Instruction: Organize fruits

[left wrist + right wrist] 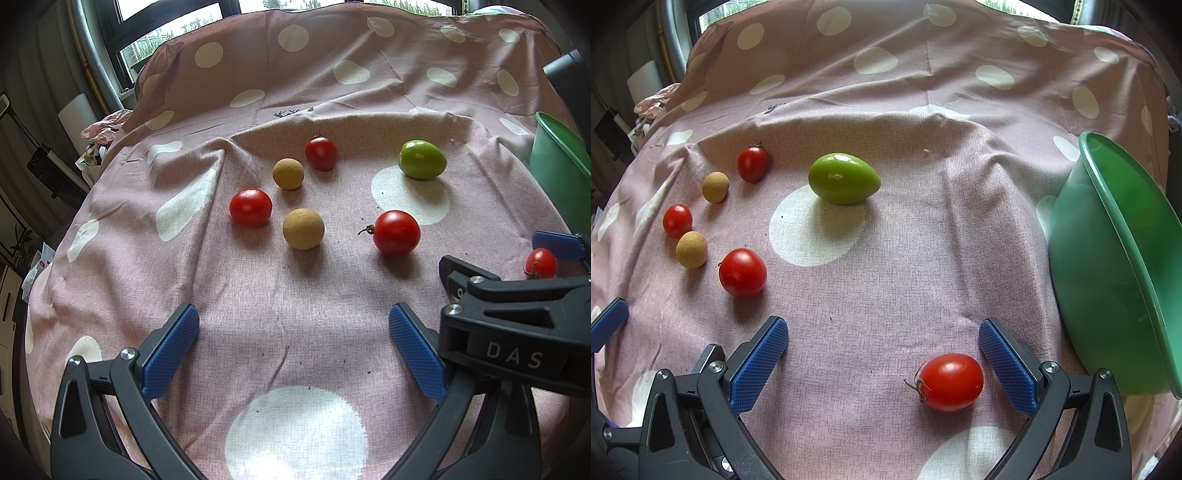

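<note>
My right gripper [882, 365] is open low over the cloth, with a red tomato [951, 382] lying between its fingers, close to the right pad and not gripped. In the left wrist view that tomato [541, 263] sits inside the right gripper [506, 254]. My left gripper [293, 350] is open and holds nothing. Ahead of it lie a stemmed red tomato [396, 232], two more red tomatoes [250, 207] [320, 153], two tan round fruits [303, 229] [288, 173] and a green oval fruit [422, 159]. The green fruit [844, 178] lies apart from the others.
A green plastic bowl [1126, 206] stands tilted at the right edge, its rim [554, 129] also showing in the left wrist view. A pink cloth with white dots [923, 277] covers the surface and rises at the back. Windows and clutter lie beyond the left edge.
</note>
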